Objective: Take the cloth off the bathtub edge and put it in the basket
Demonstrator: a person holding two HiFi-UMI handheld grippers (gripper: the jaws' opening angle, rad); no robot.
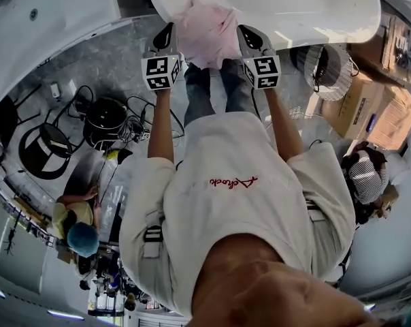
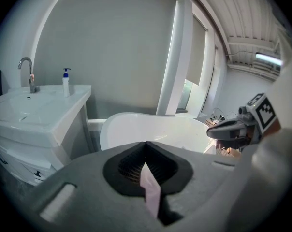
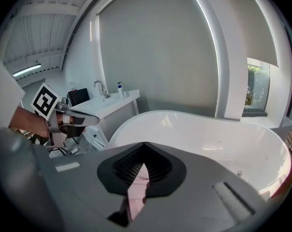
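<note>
A pink cloth [image 1: 207,31] hangs between my two grippers just in front of the white bathtub [image 1: 294,5]. In the head view my left gripper [image 1: 169,31] is shut on the cloth's left side and my right gripper [image 1: 245,33] on its right side. A strip of the pink cloth [image 2: 150,190] shows pinched in the shut jaws in the left gripper view. The right gripper view shows the same, with a fold of cloth [image 3: 135,192] in its jaws. A white wire basket [image 1: 326,70] stands on the floor to the right of the tub.
A white washbasin [image 2: 35,105] with a tap and soap bottle stands left of the tub. On the floor lie a black stool [image 1: 45,148], a black pot [image 1: 105,118], cables and cardboard boxes [image 1: 372,104]. Two other people [image 1: 79,227] [image 1: 365,176] are nearby.
</note>
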